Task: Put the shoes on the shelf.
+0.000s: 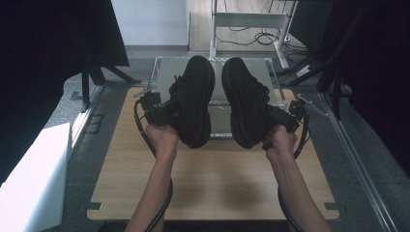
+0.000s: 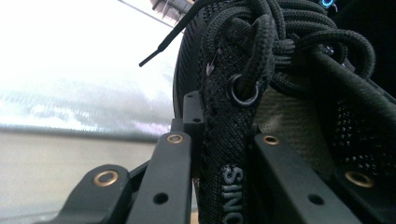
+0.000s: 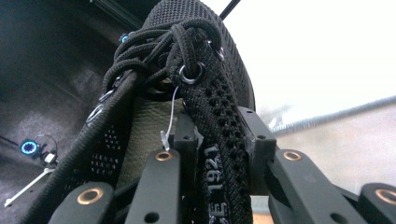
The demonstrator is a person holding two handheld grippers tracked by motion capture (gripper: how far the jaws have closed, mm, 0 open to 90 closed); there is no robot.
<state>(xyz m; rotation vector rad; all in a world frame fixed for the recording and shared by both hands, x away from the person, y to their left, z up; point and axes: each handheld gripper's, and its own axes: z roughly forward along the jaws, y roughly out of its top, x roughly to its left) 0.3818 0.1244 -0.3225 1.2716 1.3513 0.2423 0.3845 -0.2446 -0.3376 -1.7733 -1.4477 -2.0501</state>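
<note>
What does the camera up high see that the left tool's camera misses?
High view alone: both black shoes, the left shoe and the right shoe, lifted above the wooden table, each held by one hand, plus the right tool.

Left gripper view alone: close detail, a metal eyelet, knotted laces and white lettering on the side wall pinched between its jaws.

Both share: the left shoe, gripped by the left tool.

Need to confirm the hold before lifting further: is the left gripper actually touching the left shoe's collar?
Touching. The left gripper view shows the left gripper with its jaws closed from both sides on the left shoe, pressing the lettered collar edge just below the top eyelet.
</note>
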